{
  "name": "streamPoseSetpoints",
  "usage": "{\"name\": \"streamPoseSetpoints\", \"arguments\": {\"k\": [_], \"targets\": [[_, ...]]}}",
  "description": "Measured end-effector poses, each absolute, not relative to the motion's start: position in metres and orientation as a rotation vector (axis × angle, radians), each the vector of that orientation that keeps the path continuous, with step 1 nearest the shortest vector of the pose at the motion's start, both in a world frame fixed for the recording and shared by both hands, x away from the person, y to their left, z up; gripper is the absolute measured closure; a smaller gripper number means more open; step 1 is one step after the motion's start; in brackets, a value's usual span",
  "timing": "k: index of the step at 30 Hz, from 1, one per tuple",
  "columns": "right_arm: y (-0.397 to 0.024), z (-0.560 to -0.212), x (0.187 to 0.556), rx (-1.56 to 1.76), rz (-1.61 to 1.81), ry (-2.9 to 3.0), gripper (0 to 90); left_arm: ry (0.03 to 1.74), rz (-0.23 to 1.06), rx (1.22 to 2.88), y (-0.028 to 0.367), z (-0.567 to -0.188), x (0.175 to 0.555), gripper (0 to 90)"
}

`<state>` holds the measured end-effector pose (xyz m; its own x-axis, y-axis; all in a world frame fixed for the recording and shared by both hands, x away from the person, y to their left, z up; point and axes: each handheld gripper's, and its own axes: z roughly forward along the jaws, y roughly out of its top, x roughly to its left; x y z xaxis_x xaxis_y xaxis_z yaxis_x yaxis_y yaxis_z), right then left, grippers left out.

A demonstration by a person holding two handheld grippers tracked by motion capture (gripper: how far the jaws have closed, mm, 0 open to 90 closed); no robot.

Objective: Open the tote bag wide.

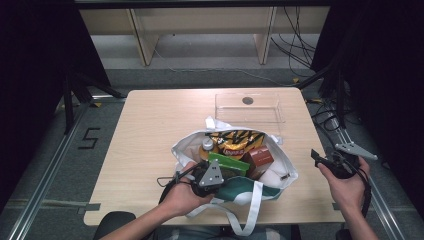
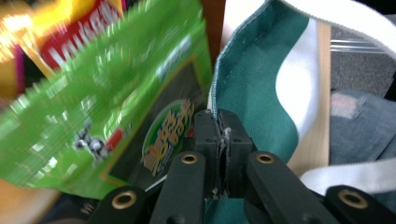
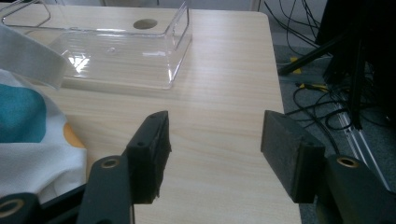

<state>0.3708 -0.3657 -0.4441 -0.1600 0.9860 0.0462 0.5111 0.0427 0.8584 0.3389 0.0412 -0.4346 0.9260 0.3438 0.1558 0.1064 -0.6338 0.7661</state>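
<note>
So there's one soft cloth tote bag (image 1: 272, 172), white with green patches, sitting at about 6 o'clock on the pale wood-grain table (image 1: 150, 130). The left gripper (image 2: 222, 140) has its jaws pinched tight on the bag's stitched green-and-white rim, fabric squeezed right between the pads. From above, that gripper is at the bag's 7 o'clock edge.

Inside the bag I count four things: a crinkly yellow chip bag (image 1: 235, 140) at 12, a flat glossy green packet (image 1: 227, 162) in the middle, a brown box (image 1: 260, 157) at 3, and a white bottle cap (image 1: 207, 144) at 10.

One clear hard plastic box (image 1: 250, 107), rectangular, sits at 12 o'clock beyond the bag.

The right gripper (image 3: 212, 154) hangs over the table's 4 o'clock edge, jaws spread wide, nothing between them.
</note>
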Motion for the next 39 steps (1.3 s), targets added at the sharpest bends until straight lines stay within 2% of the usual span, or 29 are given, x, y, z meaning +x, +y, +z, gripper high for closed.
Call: {"name": "streamPoseSetpoints", "arguments": {"k": [32,35,39], "targets": [[-0.363,-0.441,0.369,1.562,1.048,1.700,42.5,0.338,0.422,2.332,0.031,-0.468,0.344,85.3],[-0.363,-0.438,0.368,1.530,1.070,1.698,42.6,0.335,0.401,2.312,0.034,-0.462,0.342,80.4],[-0.362,-0.424,0.364,1.454,1.116,1.699,45.4,0.352,0.361,2.251,0.042,-0.448,0.335,62.8]]}}
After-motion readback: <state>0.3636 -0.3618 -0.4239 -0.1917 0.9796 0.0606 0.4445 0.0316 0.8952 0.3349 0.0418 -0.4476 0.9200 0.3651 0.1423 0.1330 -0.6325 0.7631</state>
